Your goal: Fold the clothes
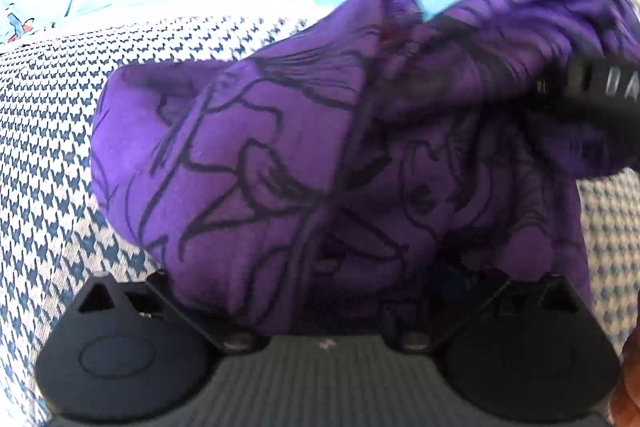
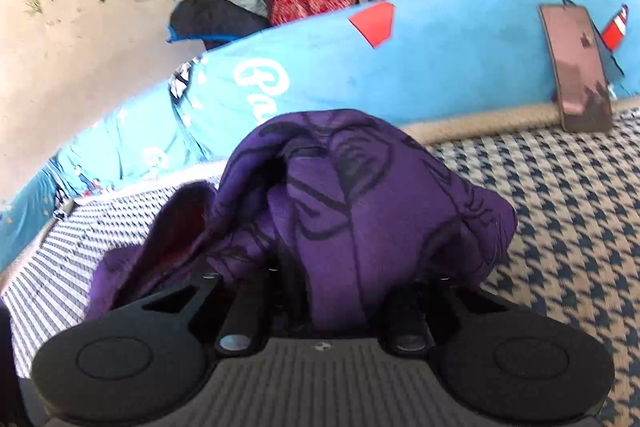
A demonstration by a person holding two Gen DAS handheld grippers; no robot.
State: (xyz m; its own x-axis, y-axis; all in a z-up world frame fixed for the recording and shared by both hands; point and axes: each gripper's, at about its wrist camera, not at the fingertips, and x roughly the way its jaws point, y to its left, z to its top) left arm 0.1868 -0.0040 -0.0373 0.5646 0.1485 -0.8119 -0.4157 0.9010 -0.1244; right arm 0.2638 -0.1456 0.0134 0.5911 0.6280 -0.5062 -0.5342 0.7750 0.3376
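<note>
Purple line-printed garment [image 2: 360, 211] bunched on houndstooth bed [image 2: 560, 211] | right gripper [image 2: 320, 291] clamped its fold | left gripper [image 1: 328, 303] fabric-covered, grip unclear

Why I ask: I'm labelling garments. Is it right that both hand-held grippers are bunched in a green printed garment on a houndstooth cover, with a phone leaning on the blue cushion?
Not quite: the garment is purple with black line print, not green, as both wrist views show. The houndstooth cover, phone and blue cushion are right.
</note>
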